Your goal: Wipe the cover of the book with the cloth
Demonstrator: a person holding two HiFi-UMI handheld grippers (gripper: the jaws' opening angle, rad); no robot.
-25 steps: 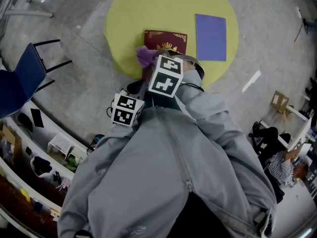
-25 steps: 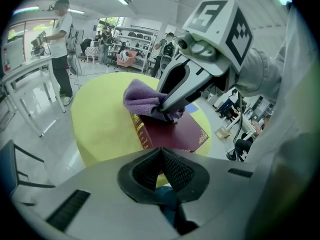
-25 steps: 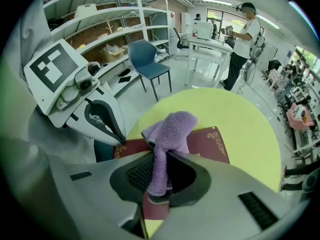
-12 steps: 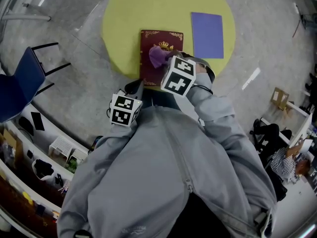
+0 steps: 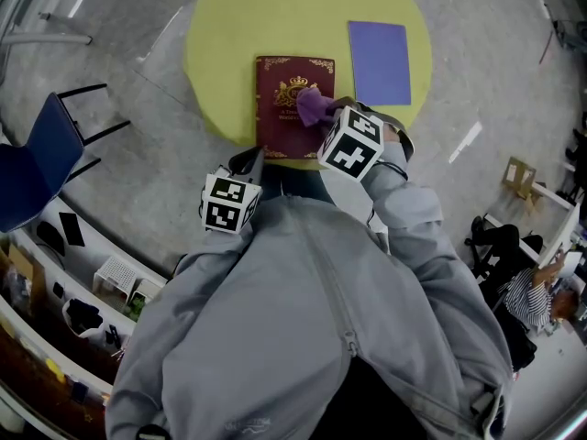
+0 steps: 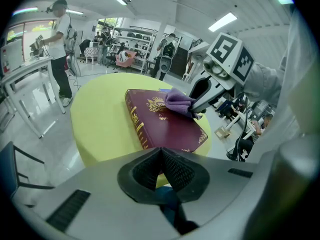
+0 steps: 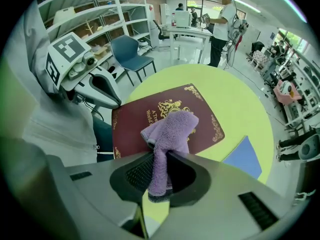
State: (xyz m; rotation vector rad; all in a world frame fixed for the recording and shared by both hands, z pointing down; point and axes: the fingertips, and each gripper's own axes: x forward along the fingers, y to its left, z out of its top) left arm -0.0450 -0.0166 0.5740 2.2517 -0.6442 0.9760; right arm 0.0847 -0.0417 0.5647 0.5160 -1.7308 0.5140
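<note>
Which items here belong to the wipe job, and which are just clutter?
In the job: book, cloth, right claw shut on the cloth, table under the book.
Lying about: blue sheet, chair, left claw, shut and empty.

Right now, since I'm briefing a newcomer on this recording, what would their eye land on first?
The dark red hardcover book with a gold crest lies at the near edge of the round yellow table. The fluffy purple cloth, clamped in the right gripper, rests on its cover by the crest. A flat blue-violet sheet lies right of the book, apart from it.
</note>
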